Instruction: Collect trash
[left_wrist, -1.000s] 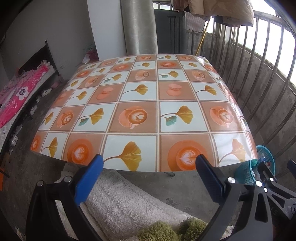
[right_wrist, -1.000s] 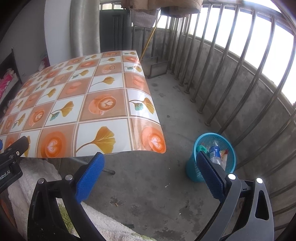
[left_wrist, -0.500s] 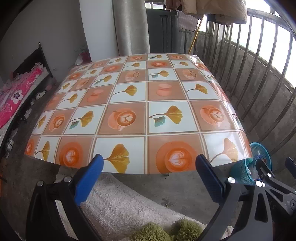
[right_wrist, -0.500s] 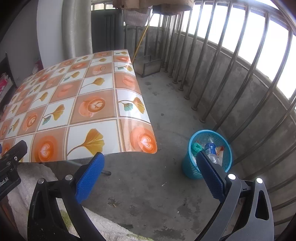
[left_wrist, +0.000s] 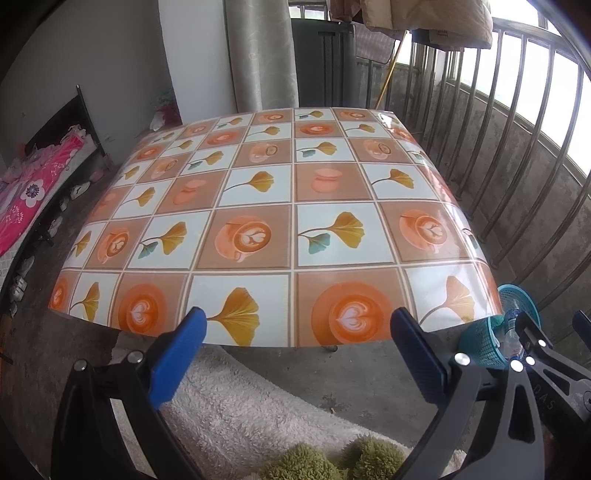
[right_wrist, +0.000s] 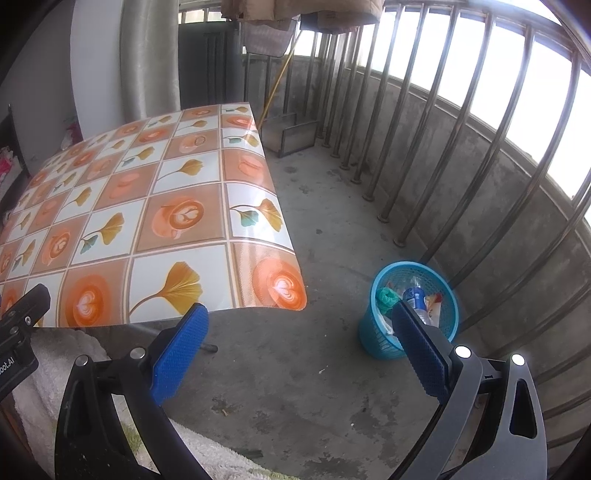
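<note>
A blue mesh waste basket (right_wrist: 436, 278) stands on the concrete floor right of the table and holds a bottle (right_wrist: 413, 296), a green scrap (right_wrist: 386, 297) and wrappers. In the left wrist view the same basket (left_wrist: 517, 301) peeks out behind the table's right corner. My right gripper (right_wrist: 297, 334) hangs open and empty over the floor, short of the basket. Over the table's near edge my left gripper (left_wrist: 295, 338) is open with nothing in it. The table (left_wrist: 258, 192) has an orange and white patterned cover with nothing on it.
A metal railing (right_wrist: 461, 122) and low concrete wall run along the right. A metal dustpan (right_wrist: 291, 134) and broom handle lean at the far corner. A fluffy white mat (left_wrist: 240, 406) lies below the table's near edge. A bed with pink cloth (left_wrist: 26, 199) sits left.
Both grippers have drifted slightly, so the table and the basket sit a little further left and lower in view. Both stay open and empty.
</note>
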